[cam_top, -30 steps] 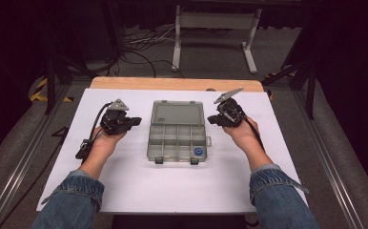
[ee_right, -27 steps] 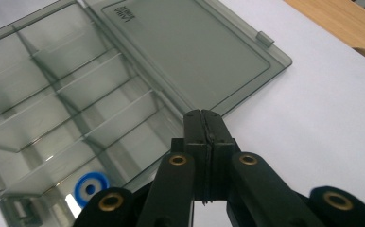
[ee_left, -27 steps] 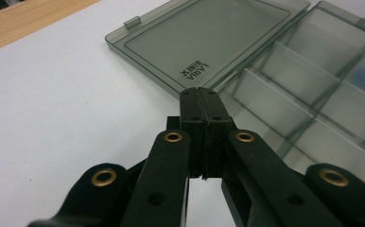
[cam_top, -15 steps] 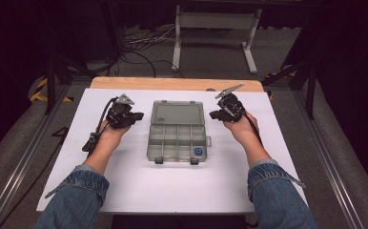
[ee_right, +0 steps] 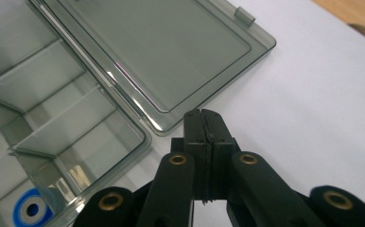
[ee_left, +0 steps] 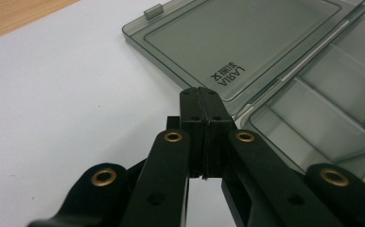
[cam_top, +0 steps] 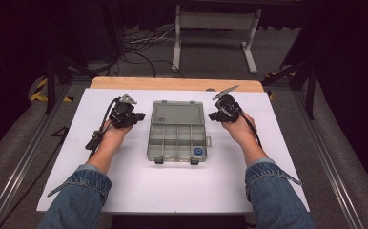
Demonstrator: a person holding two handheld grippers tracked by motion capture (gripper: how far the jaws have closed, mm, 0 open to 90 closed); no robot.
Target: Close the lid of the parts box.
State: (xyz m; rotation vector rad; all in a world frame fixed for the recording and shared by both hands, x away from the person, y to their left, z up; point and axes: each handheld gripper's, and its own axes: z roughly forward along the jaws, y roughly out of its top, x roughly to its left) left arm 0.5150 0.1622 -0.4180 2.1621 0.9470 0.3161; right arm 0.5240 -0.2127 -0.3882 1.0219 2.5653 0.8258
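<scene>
A white-topped table (cam_top: pixel 172 191) carries an opened grey compartment box (cam_top: pixel 177 131).

box (cam_top: pixel 177 131): smoky grey, clear | roll (cam_top: pixel 198 151): blue, white | table (cam_top: pixel 172 186): white | claws: black

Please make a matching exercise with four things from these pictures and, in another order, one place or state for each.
Things:
1. lid
2. blue ring
3. left tool
4. strip of bare wood

Places or states:
A. shut, at the case's left side
B. along the table's far edge
C. lying flat, opened away from the person
D. in a near right compartment

Pairs: 1-C, 2-D, 3-A, 4-B
</scene>
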